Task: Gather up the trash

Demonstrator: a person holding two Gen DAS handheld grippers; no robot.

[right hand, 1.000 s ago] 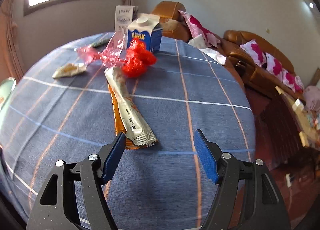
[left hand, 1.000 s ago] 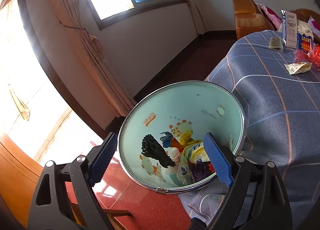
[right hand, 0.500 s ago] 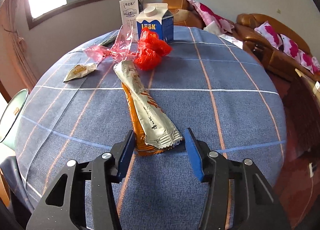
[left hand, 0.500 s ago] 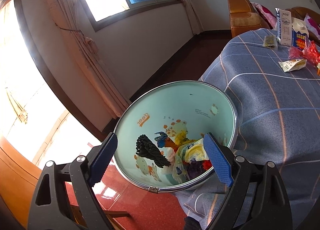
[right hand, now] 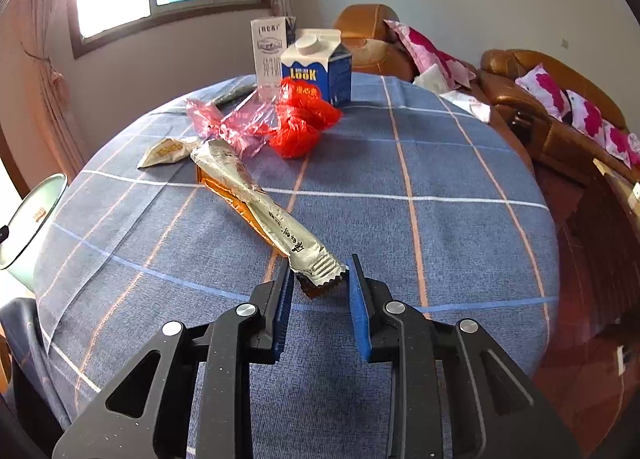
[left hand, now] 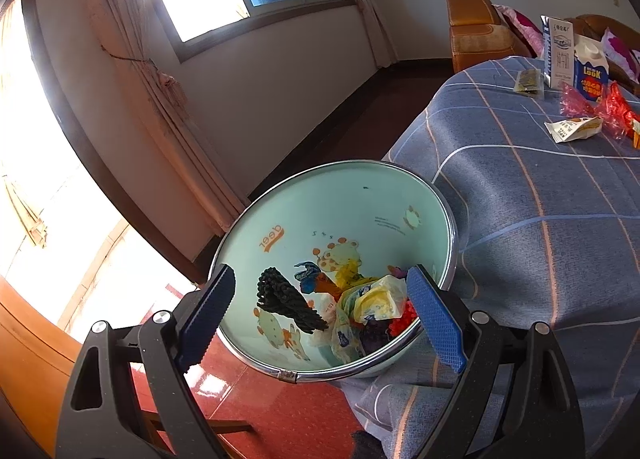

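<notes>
My right gripper (right hand: pixel 318 301) has just been closing its jaws on the near end of the long silver foil wrapper (right hand: pixel 264 211) lying on the blue checked tablecloth (right hand: pixel 440 227); the crimped end sits between the blue pads, which look to be touching its edges, with a flat orange wrapper (right hand: pixel 236 205) underneath it. My left gripper (left hand: pixel 320 315) hangs with jaws wide and nothing in them, right over the pale green metal bin with cartoon prints (left hand: pixel 340 219) that stands at the table's edge. Judging by the bin, the job is partly done: crumpled bags and a dark knobbly scrap already lie in its bottom. Beyond the right gripper more is left: a small cream sachet (right hand: pixel 168 151), a pink clear film (right hand: pixel 228 123), a crumpled red plastic bag (right hand: pixel 300 119), a blue milk carton (right hand: pixel 316 67) and a tall white carton (right hand: pixel 270 53) behind it.
</notes>
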